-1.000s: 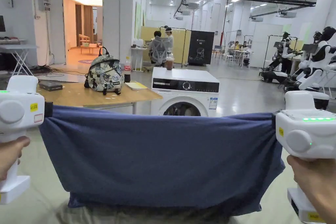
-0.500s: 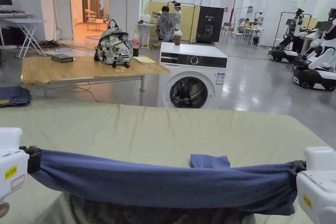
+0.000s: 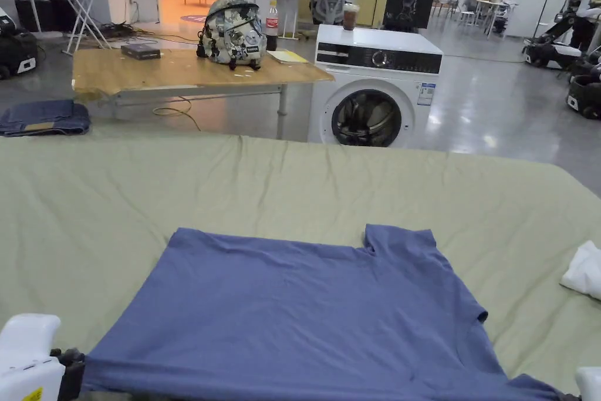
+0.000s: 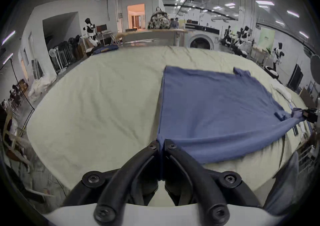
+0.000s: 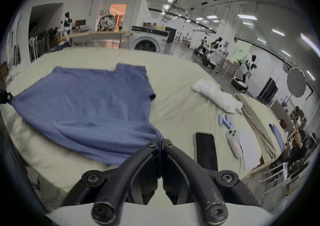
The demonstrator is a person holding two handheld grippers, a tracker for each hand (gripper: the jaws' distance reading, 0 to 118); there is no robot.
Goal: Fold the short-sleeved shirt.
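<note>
At the near edge of the bed (image 3: 105,196), the left gripper (image 4: 160,145) has its jaws pressed together on one near corner of the blue shirt (image 3: 305,314), the cloth running down between them. The right gripper (image 5: 159,141) is clamped the same way on the other near corner, where the fabric bunches into a short twisted tail. Between the two grips the near hem is stretched taut and hangs a little over the bed's edge. In the head view the left gripper's white body sits at the lower left corner and a sliver of the right one at the lower right.

The rest of the shirt lies spread flat on the pale green sheet, its far edge straight, with one short sleeve (image 3: 402,241) sticking out at the far right corner. A fold of cloth sits along the shirt's right side, in from the edge.

To the right of the shirt on the bed lie a dark phone (image 5: 206,150), a pale remote-like device (image 5: 233,139), some small blue sticks (image 5: 225,120) and, farther off, a white cloth (image 3: 584,270).

Beyond the bed stand a wooden table (image 3: 176,70) with a patterned backpack (image 3: 233,29) and a bottle (image 3: 272,23) on it, and just to its right a white washer (image 3: 375,91) with a cup (image 3: 350,16) on top. Folded dark cloth (image 3: 44,117) lies on the floor at left. People stand far back in the hall.
</note>
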